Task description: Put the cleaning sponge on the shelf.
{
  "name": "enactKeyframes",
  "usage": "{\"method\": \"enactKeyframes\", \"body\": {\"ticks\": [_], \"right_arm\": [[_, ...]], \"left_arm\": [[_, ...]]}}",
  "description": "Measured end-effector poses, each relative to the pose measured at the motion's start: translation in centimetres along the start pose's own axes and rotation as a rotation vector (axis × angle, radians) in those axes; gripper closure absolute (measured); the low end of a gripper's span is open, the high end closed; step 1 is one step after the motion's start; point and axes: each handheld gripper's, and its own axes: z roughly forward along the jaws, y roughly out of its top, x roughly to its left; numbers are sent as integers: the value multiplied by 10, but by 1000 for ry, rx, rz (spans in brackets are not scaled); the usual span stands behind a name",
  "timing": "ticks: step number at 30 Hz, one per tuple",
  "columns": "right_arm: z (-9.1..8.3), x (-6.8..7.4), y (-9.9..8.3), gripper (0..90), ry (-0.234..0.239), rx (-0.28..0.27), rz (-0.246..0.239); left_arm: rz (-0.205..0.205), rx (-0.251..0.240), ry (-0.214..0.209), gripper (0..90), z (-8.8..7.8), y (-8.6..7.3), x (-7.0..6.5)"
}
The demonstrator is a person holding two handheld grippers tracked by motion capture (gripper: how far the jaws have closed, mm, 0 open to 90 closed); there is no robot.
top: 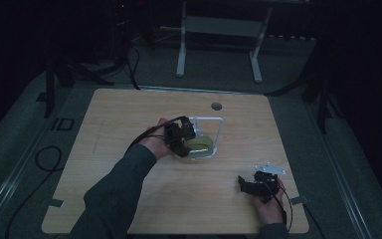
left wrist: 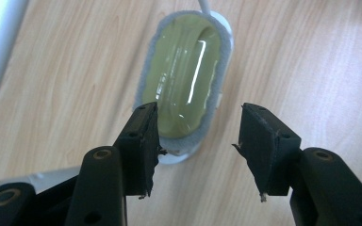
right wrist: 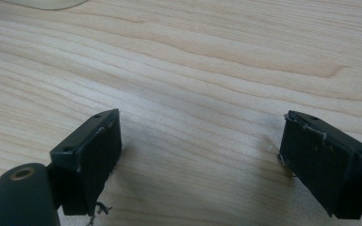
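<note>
Yellow-green glossy oval piece [left wrist: 181,77], rimmed in grey felt-like edging, sits on a white wire stand [top: 220,130] near mid-table [top: 129,119]. Left gripper [left wrist: 198,141] hovers just above the stand's near end, jaws wide, nothing between them. Right gripper [right wrist: 200,160] rests well apart from the stand, toward the table's near right corner, jaws also spread, bare wood beneath. Judgement: the piece looks light, smooth and likely slippery on its glossy face. Best taken across its narrow width, pads on the grey edging.
</note>
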Motion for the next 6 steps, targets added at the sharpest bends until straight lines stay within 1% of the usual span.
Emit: {"method": "enactKeyframes", "body": {"ticks": [3,6], "right_arm": [[0,0,0,130,0,0,0],[0,0,0,130,0,0,-1]], "left_arm": [[-11,-1,-10,477,-1,-4,-3],[-33,-20,-22,473,-3,-11,-7]]}}
